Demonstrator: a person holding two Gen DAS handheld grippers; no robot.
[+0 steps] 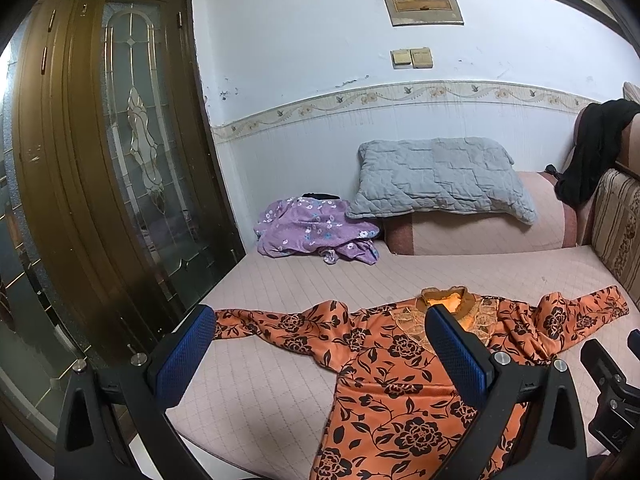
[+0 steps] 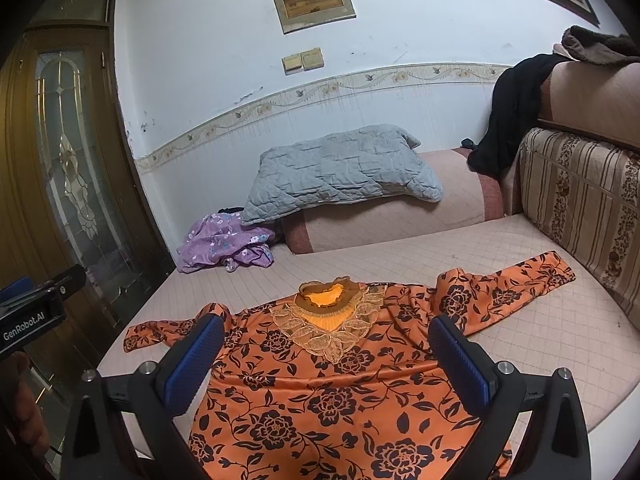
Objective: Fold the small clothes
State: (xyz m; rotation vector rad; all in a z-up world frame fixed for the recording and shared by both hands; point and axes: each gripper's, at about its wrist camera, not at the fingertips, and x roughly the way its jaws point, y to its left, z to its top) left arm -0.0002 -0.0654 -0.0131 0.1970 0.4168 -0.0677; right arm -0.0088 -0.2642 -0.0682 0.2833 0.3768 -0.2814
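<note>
Top (image 2: 320, 392): spread flat on bed (image 2: 520, 340), lower centre, sleeves out, ready for folding.
Left claw (image 1: 320, 364): wide open, nothing held.
Right claw (image 2: 326, 364): wide open, nothing held.

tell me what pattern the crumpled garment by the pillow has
The crumpled garment is purple with small white and blue flowers, clearest in the left wrist view.

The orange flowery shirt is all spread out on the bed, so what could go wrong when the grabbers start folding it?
1. The orange shirt lies near the front edge of the bed, so a tug towards the person could slide it off.
2. Its right sleeve is already bunched near the shoulder; folding it as it lies might trap wrinkles.
3. The lace collar looks delicate and could snag if either open gripper pinches there.
</note>
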